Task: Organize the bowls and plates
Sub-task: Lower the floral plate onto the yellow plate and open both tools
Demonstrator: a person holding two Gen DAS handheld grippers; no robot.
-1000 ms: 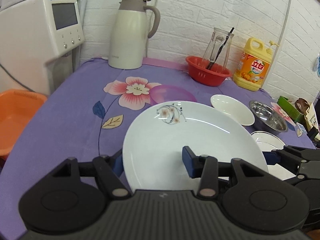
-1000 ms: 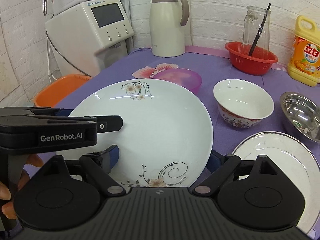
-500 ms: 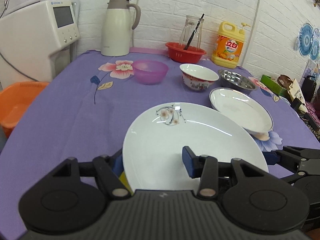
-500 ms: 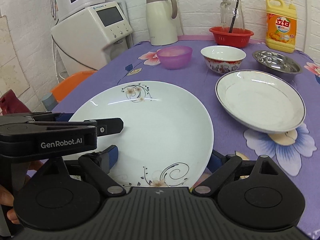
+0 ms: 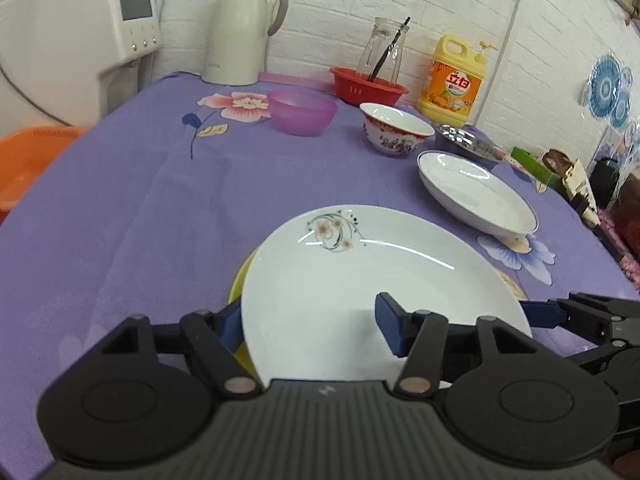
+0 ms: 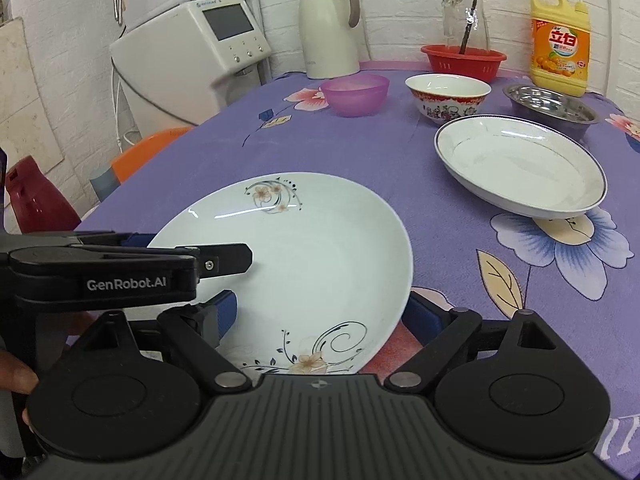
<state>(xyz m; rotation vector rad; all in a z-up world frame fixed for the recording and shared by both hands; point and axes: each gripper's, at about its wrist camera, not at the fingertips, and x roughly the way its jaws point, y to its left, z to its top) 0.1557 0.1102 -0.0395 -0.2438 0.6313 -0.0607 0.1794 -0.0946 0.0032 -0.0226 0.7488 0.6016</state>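
A large white plate with flower prints (image 5: 360, 280) (image 6: 304, 256) is held at its rim by both grippers, low over the purple tablecloth. My left gripper (image 5: 312, 328) is shut on its near edge; it also shows in the right wrist view (image 6: 224, 258). My right gripper (image 6: 320, 316) is shut on the plate's other side. A yellow plate (image 5: 240, 280) peeks out beneath the white plate. A white rimmed deep plate (image 5: 476, 192) (image 6: 520, 164), a red-patterned bowl (image 5: 396, 128) (image 6: 448, 92), a purple bowl (image 5: 302, 110) (image 6: 356, 92) and a steel bowl (image 5: 464, 140) (image 6: 552, 104) stand further back.
A thermos (image 5: 244, 28), a red basket with a glass jar (image 5: 368, 84) and a yellow detergent bottle (image 5: 452, 80) line the back wall. A white appliance (image 5: 80, 32) and an orange basin (image 5: 24, 160) are off the table's left edge. Boxes (image 5: 560, 172) sit at the right.
Both grippers have carried the white plate back and down toward the near table edge, over the yellow plate. The bowls and rimmed plate now lie farther away.
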